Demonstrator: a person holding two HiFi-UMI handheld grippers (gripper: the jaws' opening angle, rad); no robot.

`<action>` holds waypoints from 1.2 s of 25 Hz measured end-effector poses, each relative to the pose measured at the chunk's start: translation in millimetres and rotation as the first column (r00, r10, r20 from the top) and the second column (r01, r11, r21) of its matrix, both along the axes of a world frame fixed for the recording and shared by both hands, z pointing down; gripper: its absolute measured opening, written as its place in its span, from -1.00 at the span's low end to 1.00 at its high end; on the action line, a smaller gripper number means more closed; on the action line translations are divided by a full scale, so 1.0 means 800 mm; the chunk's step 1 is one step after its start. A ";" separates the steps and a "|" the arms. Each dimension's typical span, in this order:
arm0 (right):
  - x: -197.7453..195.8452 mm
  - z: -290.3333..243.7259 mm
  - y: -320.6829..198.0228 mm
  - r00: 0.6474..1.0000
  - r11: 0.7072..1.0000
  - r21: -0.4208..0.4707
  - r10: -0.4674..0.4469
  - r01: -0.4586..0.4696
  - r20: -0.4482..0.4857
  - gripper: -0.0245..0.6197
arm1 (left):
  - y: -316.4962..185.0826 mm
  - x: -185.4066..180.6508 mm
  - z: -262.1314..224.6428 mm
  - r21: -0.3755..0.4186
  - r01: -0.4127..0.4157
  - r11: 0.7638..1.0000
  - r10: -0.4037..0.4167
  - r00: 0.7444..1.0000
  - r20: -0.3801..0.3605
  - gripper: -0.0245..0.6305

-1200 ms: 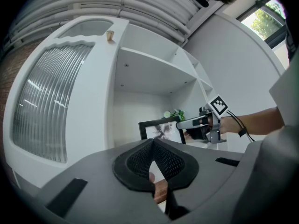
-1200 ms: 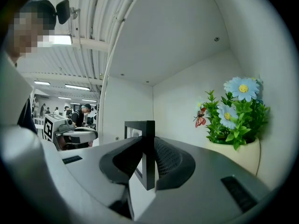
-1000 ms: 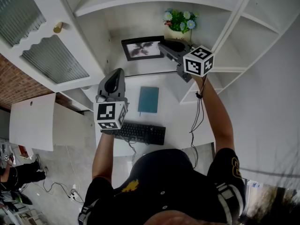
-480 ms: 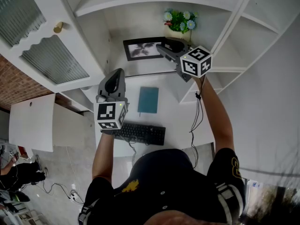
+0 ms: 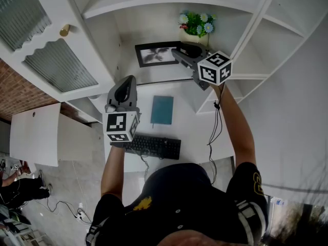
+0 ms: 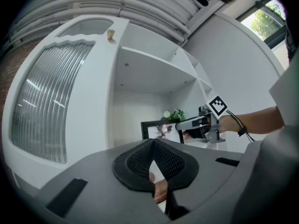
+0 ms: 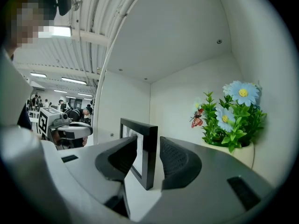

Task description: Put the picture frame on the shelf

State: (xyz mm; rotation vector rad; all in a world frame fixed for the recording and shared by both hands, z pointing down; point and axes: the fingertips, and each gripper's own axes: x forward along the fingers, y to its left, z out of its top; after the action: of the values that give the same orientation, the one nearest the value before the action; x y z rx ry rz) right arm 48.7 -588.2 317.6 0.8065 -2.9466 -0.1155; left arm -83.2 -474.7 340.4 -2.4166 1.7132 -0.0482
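Note:
The black picture frame (image 5: 156, 54) stands upright on the white shelf (image 5: 154, 77), to the left of a potted plant. My right gripper (image 5: 179, 52) reaches in at its right end. In the right gripper view the frame's edge (image 7: 149, 155) sits between the two pads, and my right gripper (image 7: 142, 146) is open, with a gap showing beside the frame. My left gripper (image 5: 124, 88) hovers over the desk below, away from the frame. In its own view the left gripper (image 6: 152, 141) is shut with nothing in it, and the frame (image 6: 159, 130) shows far off.
A pot of blue flowers (image 5: 196, 24) stands right of the frame, close to the right gripper. A teal notebook (image 5: 162, 108) and a black keyboard (image 5: 154, 145) lie on the desk. A cabinet door with ribbed glass (image 5: 56, 60) hangs open at the left.
The frame and the right gripper have shifted slightly deeper onto the shelf, then held still. The left gripper has not moved.

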 end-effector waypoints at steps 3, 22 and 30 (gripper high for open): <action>0.002 -0.001 0.001 1.000 1.000 0.000 0.004 -0.004 0.000 -0.47 | 0.001 0.001 -0.001 0.000 -0.001 1.000 0.001 1.000 0.004 -0.87; 0.009 0.001 0.000 1.000 1.000 -0.005 0.030 -0.030 -0.004 -0.47 | 0.004 -0.004 0.007 -0.012 0.018 1.000 -0.018 1.000 0.000 -0.87; 0.011 0.002 0.001 0.999 1.000 -0.005 0.031 -0.031 -0.008 -0.47 | 0.006 0.001 0.005 -0.013 0.013 1.000 -0.013 1.000 0.003 -0.87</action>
State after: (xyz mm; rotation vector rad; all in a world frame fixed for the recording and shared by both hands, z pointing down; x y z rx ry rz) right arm 57.6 -587.7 319.2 0.8486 -2.9245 -0.1082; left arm -82.2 -469.7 344.7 -2.4136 1.7327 -0.0655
